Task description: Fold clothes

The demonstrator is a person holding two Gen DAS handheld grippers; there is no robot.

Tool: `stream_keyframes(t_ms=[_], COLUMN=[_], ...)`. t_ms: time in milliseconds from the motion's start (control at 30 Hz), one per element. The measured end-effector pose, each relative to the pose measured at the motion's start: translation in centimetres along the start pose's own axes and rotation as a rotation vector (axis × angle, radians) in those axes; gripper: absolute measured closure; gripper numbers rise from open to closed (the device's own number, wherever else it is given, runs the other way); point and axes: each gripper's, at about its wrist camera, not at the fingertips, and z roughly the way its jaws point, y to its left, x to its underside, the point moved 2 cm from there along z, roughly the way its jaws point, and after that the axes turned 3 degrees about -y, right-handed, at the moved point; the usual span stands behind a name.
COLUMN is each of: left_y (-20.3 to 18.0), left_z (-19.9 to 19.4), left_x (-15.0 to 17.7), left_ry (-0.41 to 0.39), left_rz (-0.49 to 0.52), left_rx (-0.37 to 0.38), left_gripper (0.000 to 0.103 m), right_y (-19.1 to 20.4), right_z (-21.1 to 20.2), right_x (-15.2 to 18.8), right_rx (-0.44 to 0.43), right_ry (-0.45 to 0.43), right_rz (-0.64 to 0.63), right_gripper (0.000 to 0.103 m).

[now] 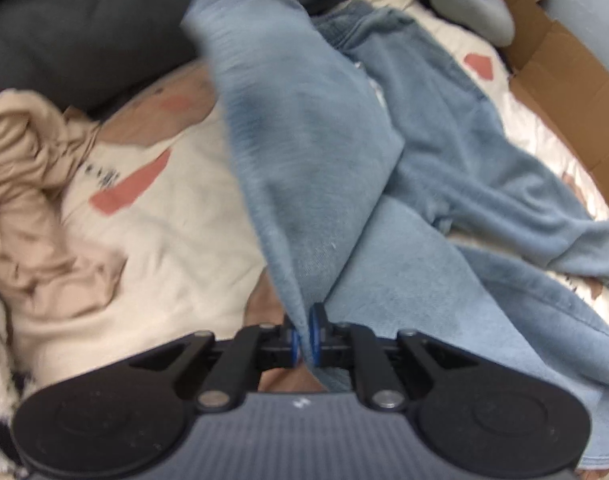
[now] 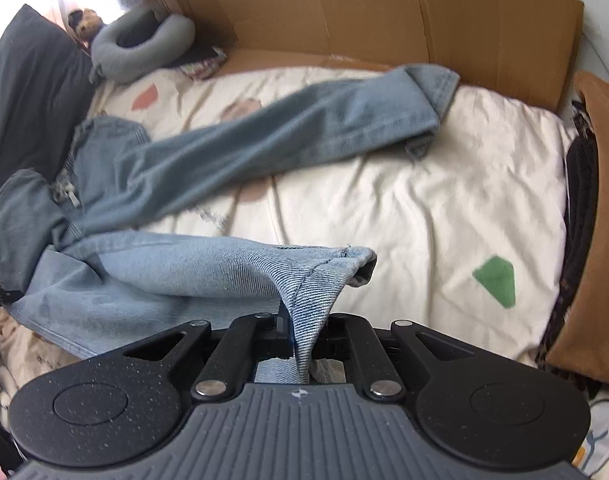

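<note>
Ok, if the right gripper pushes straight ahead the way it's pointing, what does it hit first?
The right gripper is shut on a jeans hem, so that denim is already against it. Beyond it, probably bare duvet, then the other jeans leg and the cardboard; depth is unclear.

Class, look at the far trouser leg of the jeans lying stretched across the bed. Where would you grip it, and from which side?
Grip the far leg at its hem, coming in from the right of the right wrist view. The cuff lies flat on the duvet with open bedding beside it, and it is the free end. Both grippers are already shut on the jeans: left gripper, right gripper.
</note>
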Motion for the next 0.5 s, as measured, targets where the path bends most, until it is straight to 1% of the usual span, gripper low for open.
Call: stream_keyframes(t_ms=[100,167,433,500], left_y=[0.5,0.7,2.1,2.6], left_z=[-1.6,-2.9,-9.5,-10.3], left_x=[0.4,0.5,-0.8,-1.4], left_ry=[0.011,0.011,-0.057,-0.074], left_rz=[0.004,0.011,0.014,0.013], left_rx=[-0.009,-0.015,-0.068,-0.07], left_gripper=[0.09,0.089,0.089,0.089], right_y=[-0.9,-1.5,-3.5,-3.6], right_z=[-0.6,-1.5,-5.3,-6.0], right_x=[0.7,0.7,0.0,-0.7], right_rx=[0.014,0.01,-0.011,-0.02], right_ry=[-0.002,-0.018,-0.084,-0.102], right_rz=[0.02,0.029,0.055,0.052], right_gripper=[0.092,0.091,0.091,0.091])
